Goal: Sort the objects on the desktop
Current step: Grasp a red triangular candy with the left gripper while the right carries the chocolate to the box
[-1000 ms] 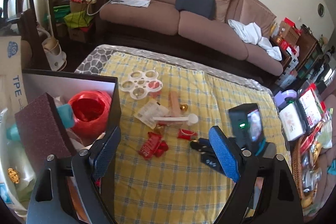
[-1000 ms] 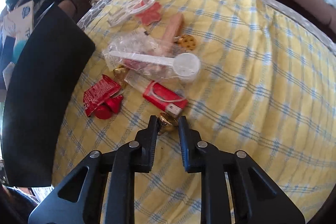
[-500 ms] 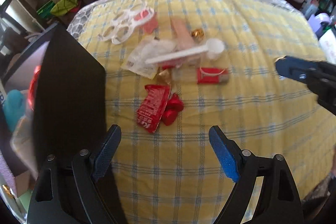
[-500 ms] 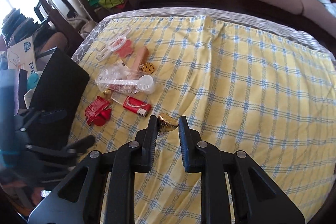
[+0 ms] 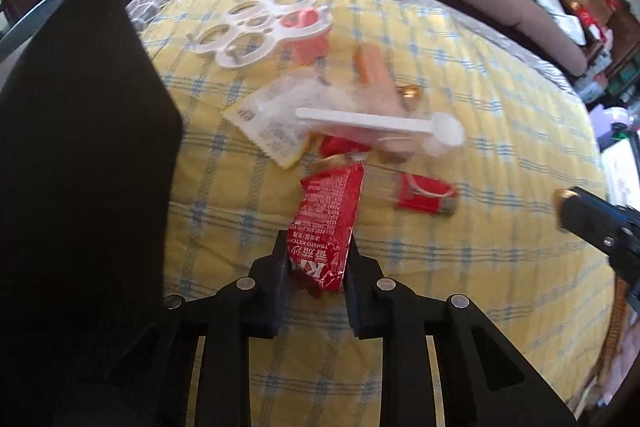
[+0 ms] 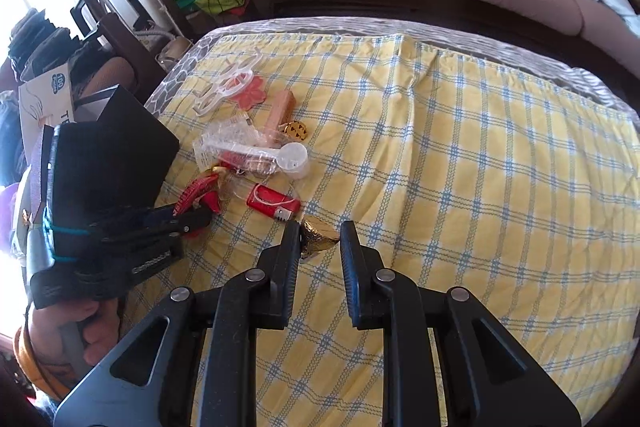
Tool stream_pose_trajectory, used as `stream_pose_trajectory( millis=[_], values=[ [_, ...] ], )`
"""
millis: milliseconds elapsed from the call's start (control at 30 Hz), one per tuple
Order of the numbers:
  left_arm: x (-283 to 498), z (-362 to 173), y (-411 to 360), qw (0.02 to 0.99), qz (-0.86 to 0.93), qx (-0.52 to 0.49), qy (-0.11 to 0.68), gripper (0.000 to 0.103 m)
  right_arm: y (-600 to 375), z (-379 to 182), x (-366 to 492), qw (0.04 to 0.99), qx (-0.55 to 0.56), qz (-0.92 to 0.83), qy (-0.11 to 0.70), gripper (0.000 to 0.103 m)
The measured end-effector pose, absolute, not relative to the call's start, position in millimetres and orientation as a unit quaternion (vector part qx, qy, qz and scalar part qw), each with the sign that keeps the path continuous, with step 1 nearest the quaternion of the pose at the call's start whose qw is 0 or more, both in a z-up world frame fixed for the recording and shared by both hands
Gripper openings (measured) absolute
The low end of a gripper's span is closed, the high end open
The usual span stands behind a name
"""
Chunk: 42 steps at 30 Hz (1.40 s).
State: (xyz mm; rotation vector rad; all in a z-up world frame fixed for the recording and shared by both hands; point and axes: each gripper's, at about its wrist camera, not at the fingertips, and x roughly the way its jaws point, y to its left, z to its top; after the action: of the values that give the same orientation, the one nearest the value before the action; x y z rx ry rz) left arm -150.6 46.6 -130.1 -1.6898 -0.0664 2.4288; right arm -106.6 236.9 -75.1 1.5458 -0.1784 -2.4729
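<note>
The left gripper has just been closing its jaws on the ketchup sachet; the slick foil could slip free. The right gripper is clenched on a gold-foil chocolate, which hard squeezing might crush.

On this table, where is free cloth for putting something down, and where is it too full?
Free: the wide yellow checked cloth to the right of the white scoop and red lighter, up to the sofa-side edge. Crowded: the strip between the black box and the scoop, with wrappers and the white ring holder.
</note>
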Motion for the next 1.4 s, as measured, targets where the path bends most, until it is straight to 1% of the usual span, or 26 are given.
stream_pose_trajectory(
  millis=[233, 400, 567, 733, 800, 867, 1000, 1100, 1167, 1267, 1400],
  values=[
    [-134, -85, 56, 0.144, 0.829, -0.539, -0.032, 0.023, 234, -65, -103, 0.122, 0.515, -0.846, -0.061, 0.019],
    [-124, -47, 36, 0.199, 0.834, -0.505, -0.097, 0.024, 227, -55, -99, 0.126, 0.506, -0.851, -0.054, 0.019],
    [-113, -18, 30, 0.205, 0.859, -0.461, -0.086, 0.024, 224, -49, -96, 0.132, 0.5, -0.854, -0.051, 0.019],
    [-100, 3, 20, 0.218, 0.869, -0.434, -0.1, 0.023, 216, -40, -92, 0.136, 0.492, -0.859, -0.041, 0.019],
    [-92, 17, 12, 0.227, 0.874, -0.413, -0.116, 0.023, 213, -34, -89, 0.139, 0.485, -0.862, -0.038, 0.019],
    [-79, 34, 3, 0.223, 0.888, -0.384, -0.116, 0.023, 210, -26, -85, 0.146, 0.475, -0.867, -0.04, 0.019],
    [-48, 71, -16, 0.177, 0.925, -0.319, -0.101, 0.023, 196, 0, -71, 0.179, 0.439, -0.88, -0.043, 0.019],
    [-24, 93, -34, 0.113, 0.951, -0.277, -0.084, 0.023, 178, 21, -59, 0.196, 0.412, -0.889, -0.036, 0.019],
    [-8, 105, -47, 0.051, 0.965, -0.25, -0.063, 0.023, 162, 38, -48, 0.209, 0.389, -0.897, -0.029, 0.019],
    [5, 113, -74, -0.002, 0.969, -0.238, -0.066, 0.023, 140, 57, -39, 0.217, 0.357, -0.908, -0.035, 0.019],
    [14, 116, -113, -0.092, 0.965, -0.234, -0.077, 0.023, 95, 70, -30, 0.272, 0.332, -0.902, -0.039, 0.019]
  ],
)
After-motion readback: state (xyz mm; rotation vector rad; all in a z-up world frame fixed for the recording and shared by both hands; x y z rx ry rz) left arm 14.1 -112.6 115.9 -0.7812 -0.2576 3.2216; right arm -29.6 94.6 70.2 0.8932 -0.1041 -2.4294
